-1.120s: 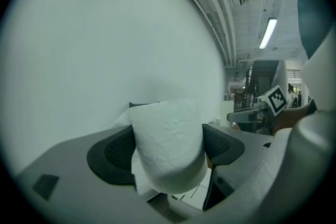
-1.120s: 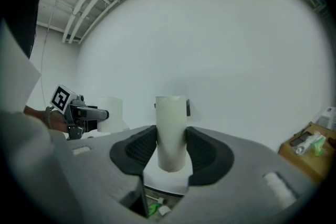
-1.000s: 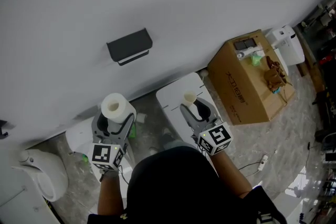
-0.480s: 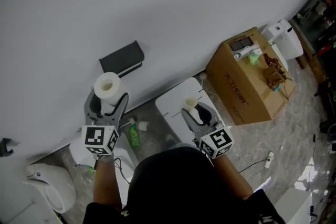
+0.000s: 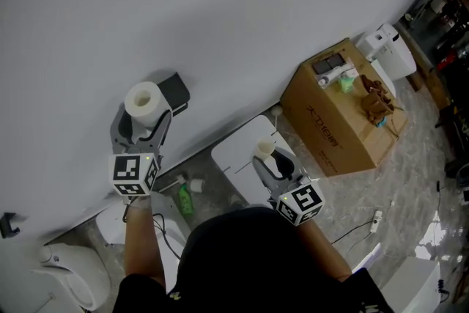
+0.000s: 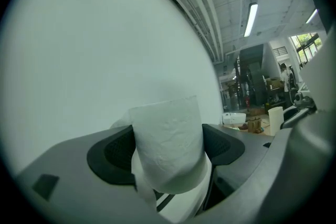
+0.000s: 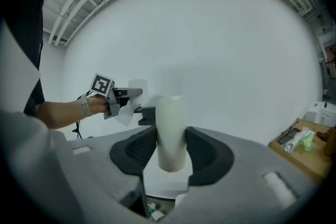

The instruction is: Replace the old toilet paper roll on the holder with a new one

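The left gripper pinches the new roll upright between its jaws, with the black holder on the wall just beyond them. I'd worry the soft roll gets squashed or meets the holder askew, and its loose sheet could snag. The right gripper clamps the bare cardboard tube. Ahead of both jaws is a plain pale wall. Below them is marbled floor, with a cardboard box to the right.

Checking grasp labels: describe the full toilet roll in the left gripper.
The full roll is white embossed paper with an open core on top. It stands upright, clamped between the dark pads of the left gripper, a loose tail hanging below. It is close beside the dark wall holder; contact can't be told.
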{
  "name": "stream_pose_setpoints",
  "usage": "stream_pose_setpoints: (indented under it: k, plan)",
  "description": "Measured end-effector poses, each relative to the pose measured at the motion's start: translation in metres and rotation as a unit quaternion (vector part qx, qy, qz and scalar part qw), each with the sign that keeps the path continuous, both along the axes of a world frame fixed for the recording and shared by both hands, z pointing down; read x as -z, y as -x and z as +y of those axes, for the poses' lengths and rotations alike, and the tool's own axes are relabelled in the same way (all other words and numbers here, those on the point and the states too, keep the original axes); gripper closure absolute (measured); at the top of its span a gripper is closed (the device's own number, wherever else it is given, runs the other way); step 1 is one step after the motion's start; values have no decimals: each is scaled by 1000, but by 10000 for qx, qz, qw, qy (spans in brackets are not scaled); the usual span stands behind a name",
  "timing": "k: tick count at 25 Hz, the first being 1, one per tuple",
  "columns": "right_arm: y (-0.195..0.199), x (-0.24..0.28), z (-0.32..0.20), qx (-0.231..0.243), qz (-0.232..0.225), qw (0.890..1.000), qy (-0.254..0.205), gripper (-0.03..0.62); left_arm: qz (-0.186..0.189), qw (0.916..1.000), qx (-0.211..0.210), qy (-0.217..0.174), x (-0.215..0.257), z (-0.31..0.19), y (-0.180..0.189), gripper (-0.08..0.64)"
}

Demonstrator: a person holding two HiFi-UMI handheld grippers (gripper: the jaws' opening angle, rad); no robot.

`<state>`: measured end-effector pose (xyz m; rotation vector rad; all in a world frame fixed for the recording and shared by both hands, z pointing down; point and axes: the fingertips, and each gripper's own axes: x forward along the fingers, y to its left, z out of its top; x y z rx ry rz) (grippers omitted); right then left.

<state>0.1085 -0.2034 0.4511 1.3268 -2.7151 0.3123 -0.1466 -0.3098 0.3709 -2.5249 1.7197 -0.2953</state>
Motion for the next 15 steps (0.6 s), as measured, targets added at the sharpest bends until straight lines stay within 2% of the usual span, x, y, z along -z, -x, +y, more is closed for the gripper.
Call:
stream_pose_setpoints:
  k: [8,15]
  plan:
    - [-8,-4,-15,-67,44,10000,52,417,88,9999,80,-11,-8,-41,2,153]
    - [-14,-4,-19,-127,61,9998,115,417,82,9998,186,42,-19,-56,10,153]
